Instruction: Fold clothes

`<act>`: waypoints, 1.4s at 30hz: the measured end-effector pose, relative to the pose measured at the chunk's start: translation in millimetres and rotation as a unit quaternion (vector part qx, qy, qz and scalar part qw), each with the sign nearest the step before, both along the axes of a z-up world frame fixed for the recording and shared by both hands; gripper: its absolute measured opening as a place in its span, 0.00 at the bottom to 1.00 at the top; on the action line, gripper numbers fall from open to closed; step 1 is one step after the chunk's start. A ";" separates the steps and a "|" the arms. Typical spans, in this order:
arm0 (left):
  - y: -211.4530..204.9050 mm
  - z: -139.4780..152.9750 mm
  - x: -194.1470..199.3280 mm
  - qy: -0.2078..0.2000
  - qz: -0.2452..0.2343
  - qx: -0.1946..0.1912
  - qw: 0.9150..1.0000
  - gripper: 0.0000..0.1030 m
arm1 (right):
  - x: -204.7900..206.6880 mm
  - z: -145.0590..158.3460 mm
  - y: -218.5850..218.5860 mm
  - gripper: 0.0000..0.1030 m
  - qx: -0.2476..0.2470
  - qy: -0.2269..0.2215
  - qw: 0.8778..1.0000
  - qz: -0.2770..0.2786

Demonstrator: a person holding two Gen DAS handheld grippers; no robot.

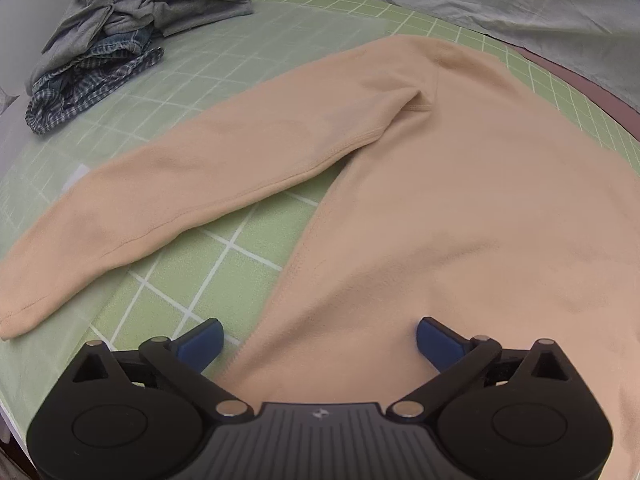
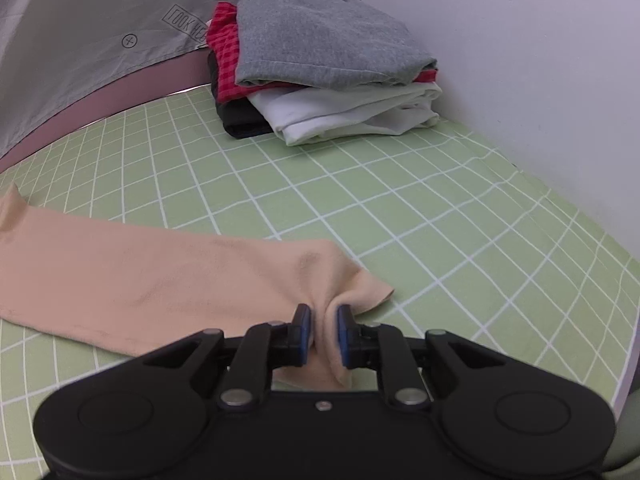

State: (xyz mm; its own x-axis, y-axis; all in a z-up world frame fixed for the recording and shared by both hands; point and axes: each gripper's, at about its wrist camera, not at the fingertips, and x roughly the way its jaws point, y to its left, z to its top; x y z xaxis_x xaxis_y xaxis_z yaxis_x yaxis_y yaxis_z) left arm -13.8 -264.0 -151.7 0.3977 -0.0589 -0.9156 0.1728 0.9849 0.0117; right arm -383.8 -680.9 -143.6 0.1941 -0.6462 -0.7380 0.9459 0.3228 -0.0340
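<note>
A beige long-sleeved top lies flat on a green grid mat. In the left wrist view its body fills the frame from centre to 3 o'clock, and one sleeve runs out toward 8 o'clock, its cuff near the mat's edge. The left gripper hovers at 6 o'clock with its blue fingers spread wide, released, straddling the top's side seam; whether they touch the cloth is hard to tell.

In the right wrist view the right gripper is clenched on the other sleeve close to its cuff, the fabric bunched between the pads. Open mat stretches from 12 to 3 o'clock, ending at a white wall.

A crumpled pile of grey and plaid clothes sits at 11 o'clock in the left view, well apart from the top. A folded stack sits at 12 o'clock in the right view. A grey sheet borders the mat's far edge, cut off by the frame.
</note>
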 end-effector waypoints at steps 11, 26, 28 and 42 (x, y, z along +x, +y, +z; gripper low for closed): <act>31.0 16.7 -40.0 -0.047 0.020 -0.028 0.998 0.99 | 44.2 19.9 26.2 0.81 -0.076 0.136 0.985 0.069; 156.4 47.1 -80.9 -0.082 0.101 -0.025 0.991 0.99 | 190.6 53.4 161.0 0.91 -0.109 0.089 0.949 0.284; 167.0 50.2 -74.6 -0.085 0.097 -0.024 0.991 0.99 | 198.7 50.8 180.9 0.91 -0.101 0.088 0.946 0.294; 208.0 35.8 20.0 -0.068 0.025 -0.028 0.997 0.99 | 209.5 48.4 269.4 0.92 -0.070 0.074 0.965 0.241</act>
